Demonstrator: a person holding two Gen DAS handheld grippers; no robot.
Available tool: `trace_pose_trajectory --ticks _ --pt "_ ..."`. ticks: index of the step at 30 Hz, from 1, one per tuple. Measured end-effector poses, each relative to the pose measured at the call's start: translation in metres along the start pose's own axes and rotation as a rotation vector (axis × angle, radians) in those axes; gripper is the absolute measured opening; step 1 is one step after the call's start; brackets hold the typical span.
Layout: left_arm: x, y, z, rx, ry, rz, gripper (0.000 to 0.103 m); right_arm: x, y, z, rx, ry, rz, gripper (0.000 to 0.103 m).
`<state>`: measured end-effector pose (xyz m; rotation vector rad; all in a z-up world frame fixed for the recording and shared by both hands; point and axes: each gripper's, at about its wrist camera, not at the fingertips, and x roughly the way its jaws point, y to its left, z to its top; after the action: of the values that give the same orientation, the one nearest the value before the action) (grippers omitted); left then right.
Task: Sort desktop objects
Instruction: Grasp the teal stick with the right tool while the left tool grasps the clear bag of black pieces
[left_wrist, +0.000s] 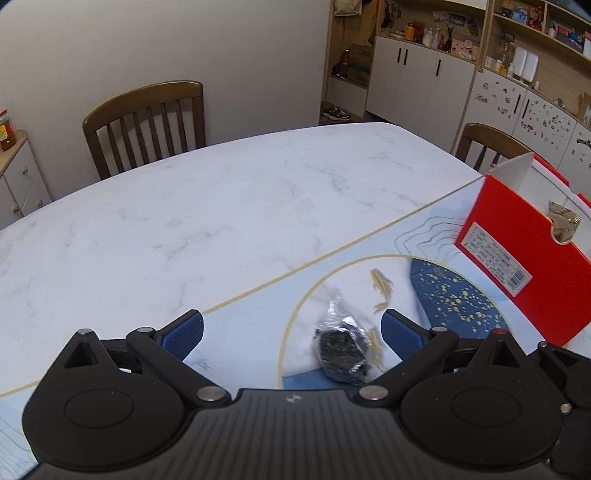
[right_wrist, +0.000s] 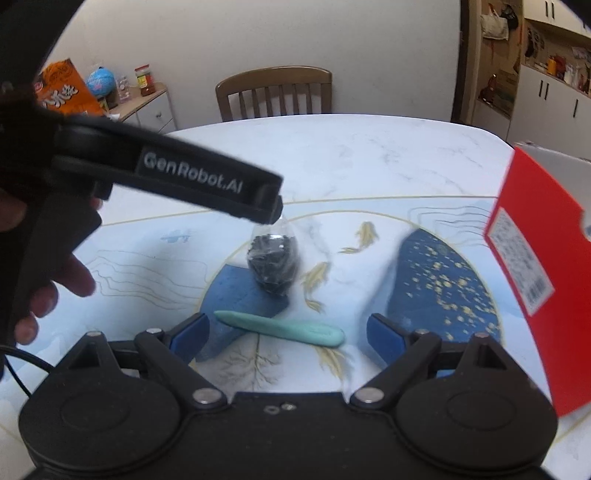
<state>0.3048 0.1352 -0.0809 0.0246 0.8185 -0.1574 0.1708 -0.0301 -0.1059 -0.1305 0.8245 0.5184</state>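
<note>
The small clear plastic bag of black pieces (left_wrist: 341, 341) lies on my blue-and-white desk mat printed with gold fish (left_wrist: 258, 325), inside the mat's gold ring, and it sits between the spread blue pads of my left gripper (left_wrist: 291, 332), nearer the right pad, with neither pad touching it as far as I can see. From my right wrist camera the same bag (right_wrist: 273, 260) shows beyond a slim mint-green tapered tool (right_wrist: 280, 328), which lies flat across the mat between the wide-apart blue fingers of my right gripper (right_wrist: 286, 330); nothing is held there. The black body of my left gripper (right_wrist: 207, 177), marked GenRobot.AI, reaches in from the left above the bag, and my left hand (right_wrist: 55, 280) wraps its grip at the frame's edge. To the right of the bag stands an open red cardboard box with a white label (left_wrist: 517, 258), resting on the mat; inside it I can make out a crumpled, greyish packet (left_wrist: 563, 219), though the view is too distorted to say what it is. The mat lies on a white marbled table (left_wrist: 184, 206), with a brown wooden slatted chair (left_wrist: 147, 122) at its far side.
</note>
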Motion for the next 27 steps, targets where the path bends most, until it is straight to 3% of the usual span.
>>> trace_pose_trajectory --ticks 14,27 --pt "0.000 0.029 0.000 -0.032 0.009 0.060 0.103 0.038 0.016 0.005 -0.035 0.012 -0.039 0.093" --pt "0.007 0.008 -0.006 0.014 0.012 0.025 0.103 0.023 -0.019 -0.008 -0.065 0.023 -0.049 0.094"
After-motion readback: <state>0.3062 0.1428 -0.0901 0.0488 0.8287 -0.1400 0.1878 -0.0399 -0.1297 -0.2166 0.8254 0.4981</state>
